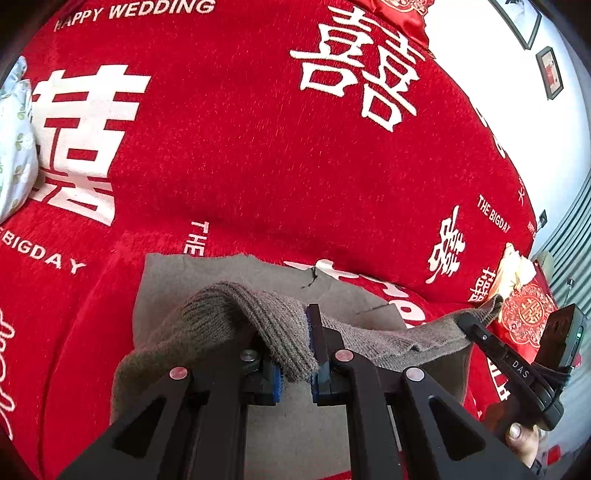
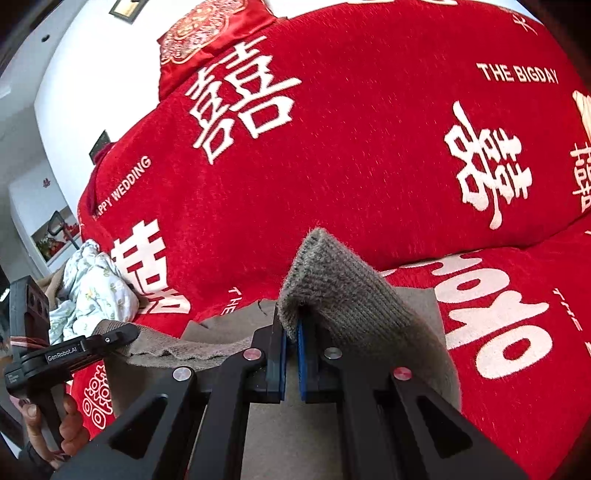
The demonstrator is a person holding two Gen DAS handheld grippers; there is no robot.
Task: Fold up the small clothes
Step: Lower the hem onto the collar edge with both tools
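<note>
A grey-brown knitted garment (image 1: 236, 314) lies partly on a red blanket (image 1: 258, 155). Its ribbed edge is lifted and stretched between both grippers. In the left wrist view, my left gripper (image 1: 295, 354) is shut on a bunched fold of that edge, and my right gripper (image 1: 476, 326) pinches the far corner at the right. In the right wrist view, my right gripper (image 2: 291, 328) is shut on the ribbed corner of the garment (image 2: 343, 295), which peaks above the blue pads. My left gripper (image 2: 125, 334) holds the other end at the left. The garment's flat lower part (image 1: 166, 284) rests on the blanket beneath.
A crumpled white floral cloth (image 1: 14, 147) (image 2: 92, 291) lies at the blanket's left side. A red embroidered cushion (image 1: 528, 314) sits at the right, and another (image 2: 207, 33) against the white wall. Framed pictures (image 1: 550, 72) hang on that wall. A person's hand (image 2: 70, 428) grips the left handle.
</note>
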